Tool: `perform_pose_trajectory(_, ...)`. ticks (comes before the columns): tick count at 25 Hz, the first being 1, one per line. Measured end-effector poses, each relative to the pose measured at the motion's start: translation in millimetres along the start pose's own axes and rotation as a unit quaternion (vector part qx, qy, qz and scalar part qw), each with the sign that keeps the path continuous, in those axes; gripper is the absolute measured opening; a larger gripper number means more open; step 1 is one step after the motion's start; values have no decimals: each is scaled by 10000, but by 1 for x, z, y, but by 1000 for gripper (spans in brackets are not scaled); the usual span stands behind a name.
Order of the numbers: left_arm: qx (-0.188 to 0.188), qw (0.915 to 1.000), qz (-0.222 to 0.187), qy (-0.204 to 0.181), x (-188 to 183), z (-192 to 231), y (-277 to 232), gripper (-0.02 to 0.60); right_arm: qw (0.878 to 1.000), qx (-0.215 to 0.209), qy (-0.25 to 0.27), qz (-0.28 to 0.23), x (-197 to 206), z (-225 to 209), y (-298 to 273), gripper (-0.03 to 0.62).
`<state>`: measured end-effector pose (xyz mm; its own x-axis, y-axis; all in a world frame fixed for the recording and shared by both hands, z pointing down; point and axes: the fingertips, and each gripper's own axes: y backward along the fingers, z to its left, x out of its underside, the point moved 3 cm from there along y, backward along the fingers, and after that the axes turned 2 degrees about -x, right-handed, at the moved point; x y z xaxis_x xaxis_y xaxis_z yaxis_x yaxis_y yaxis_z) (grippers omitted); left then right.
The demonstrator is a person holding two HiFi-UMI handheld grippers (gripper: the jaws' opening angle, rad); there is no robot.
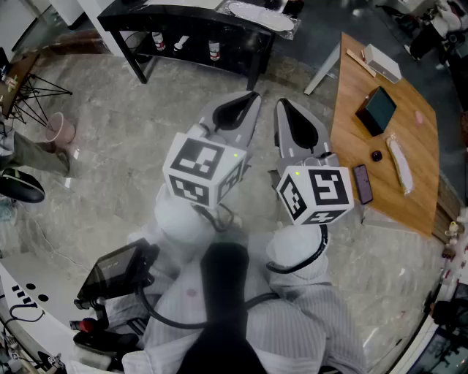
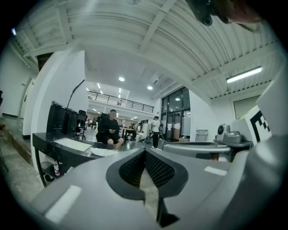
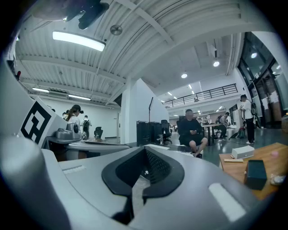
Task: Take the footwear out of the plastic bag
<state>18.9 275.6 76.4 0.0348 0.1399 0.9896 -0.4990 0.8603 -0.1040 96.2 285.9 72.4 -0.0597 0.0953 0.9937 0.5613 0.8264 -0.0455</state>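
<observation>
Both grippers are held up level in front of me, side by side, pointing across the room. My left gripper [image 1: 253,95] [image 2: 145,152] is shut with nothing between its jaws. My right gripper [image 1: 282,102] [image 3: 145,150] is also shut and empty. A clear plastic bag [image 1: 259,14] with something pale and flat in it lies on the far black table [image 1: 183,25]; in the left gripper view that bag [image 2: 105,152] lies on the table top. I cannot make out footwear in it.
A wooden table [image 1: 417,197] stands at the right with a dark box [image 1: 378,109], a phone [image 1: 363,182] and a white box [image 1: 382,62]. Small bottles [image 1: 213,50] stand under the black table. A pink cup [image 1: 58,130] sits on the floor at left. A person [image 3: 192,132] sits beyond the tables.
</observation>
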Motion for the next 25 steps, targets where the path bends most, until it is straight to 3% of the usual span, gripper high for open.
perform_pose_trajectory(15, -172, 9998, 100, 54, 7, 8, -56, 0, 9998, -10, -189, -5, 8, -55, -28, 13)
perform_pose_trajectory(20, -213, 9997, 113, 99, 10, 48, -104, 0, 9996, -13, -288, 25, 16, -86, -81, 14)
perform_pose_trajectory(25, -135, 9998, 104, 78, 1, 118, -172, 0, 9996, 57, -267, 0, 12, -121, -170, 14)
